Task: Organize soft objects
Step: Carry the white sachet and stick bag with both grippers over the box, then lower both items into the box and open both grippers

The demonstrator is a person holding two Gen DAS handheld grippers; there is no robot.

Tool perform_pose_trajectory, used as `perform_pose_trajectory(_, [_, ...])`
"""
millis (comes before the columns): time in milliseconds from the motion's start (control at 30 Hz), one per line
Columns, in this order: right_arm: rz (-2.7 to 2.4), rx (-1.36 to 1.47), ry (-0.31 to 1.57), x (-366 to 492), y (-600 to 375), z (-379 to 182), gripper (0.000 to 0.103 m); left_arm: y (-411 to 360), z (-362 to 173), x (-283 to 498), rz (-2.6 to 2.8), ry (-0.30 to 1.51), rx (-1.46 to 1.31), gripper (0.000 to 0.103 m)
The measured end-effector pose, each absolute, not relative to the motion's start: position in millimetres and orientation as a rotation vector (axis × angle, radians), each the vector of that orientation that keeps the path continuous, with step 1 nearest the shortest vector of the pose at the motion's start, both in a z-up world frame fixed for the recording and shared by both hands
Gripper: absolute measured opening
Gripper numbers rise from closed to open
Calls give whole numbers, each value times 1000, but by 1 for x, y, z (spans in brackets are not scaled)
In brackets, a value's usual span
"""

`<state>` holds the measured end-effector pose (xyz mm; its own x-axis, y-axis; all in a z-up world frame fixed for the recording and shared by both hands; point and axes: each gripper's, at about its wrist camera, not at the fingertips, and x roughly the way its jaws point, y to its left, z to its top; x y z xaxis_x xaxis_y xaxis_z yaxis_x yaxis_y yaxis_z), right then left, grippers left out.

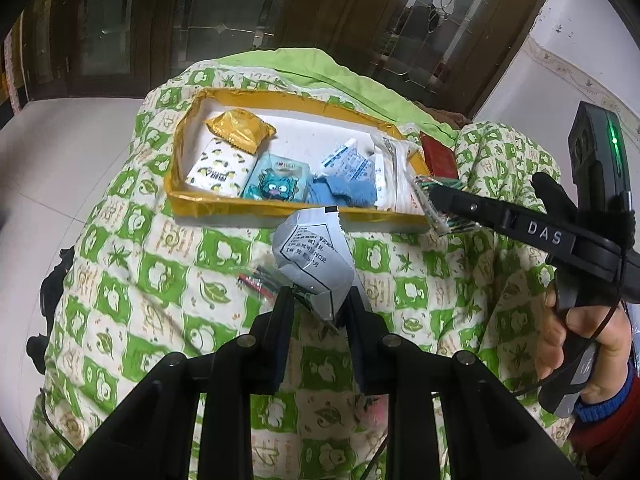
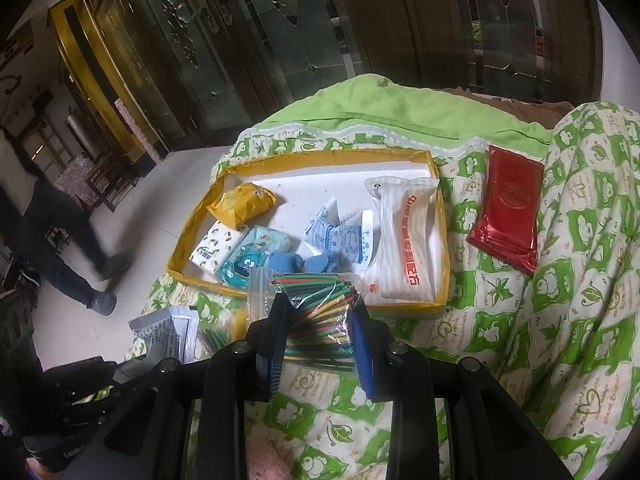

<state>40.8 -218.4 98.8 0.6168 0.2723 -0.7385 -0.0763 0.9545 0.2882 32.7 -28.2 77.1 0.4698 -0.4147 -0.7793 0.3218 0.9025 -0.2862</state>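
My left gripper [image 1: 318,300] is shut on a silver foil packet [image 1: 314,256] with black print, held above the quilt in front of the yellow-edged box [image 1: 288,210]. My right gripper [image 2: 318,312] is shut on a clear bag of coloured sticks [image 2: 320,312], held near the box's front edge [image 2: 400,307]; the bag also shows in the left wrist view [image 1: 434,204]. The box holds a yellow packet [image 2: 242,204], tissue packs [image 2: 256,260], blue cloth [image 2: 316,262], a printed sachet [image 2: 340,236] and a white packet with red letters [image 2: 404,240].
A red packet [image 2: 506,210] lies on the green patterned quilt [image 2: 520,320] right of the box. Another clear bag of sticks [image 1: 260,280] lies on the quilt under the foil packet. A person's legs [image 2: 76,256] stand on the floor at left. Glass doors stand behind.
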Motion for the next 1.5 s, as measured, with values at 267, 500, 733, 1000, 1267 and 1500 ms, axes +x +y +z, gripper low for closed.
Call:
perform_pose_trajectory(267, [209,227,887,52,-218,102,32,-36,82,47,-455,974,-73,25])
perform_pose_trajectory(500, [223,242,878,75,-217,112,32,-39,93,65,-459,956,-73,25])
perform_pose_trajectory(733, [205,277,869,104,-224,116,32,-41,105,99,-469,941,-90,25])
perform_pose_trajectory(1000, [202,295,894,132,-226,107,32,-62,88,163,-490,997,-113,25])
perform_pose_trajectory(1267, [185,263,896,171,-221,98,32,-79,60,211,-466,1049,-108,25])
perform_pose_trajectory(1500, [182,235,937,208,-211,73,32,-61,36,234,-419,1090,-132,25])
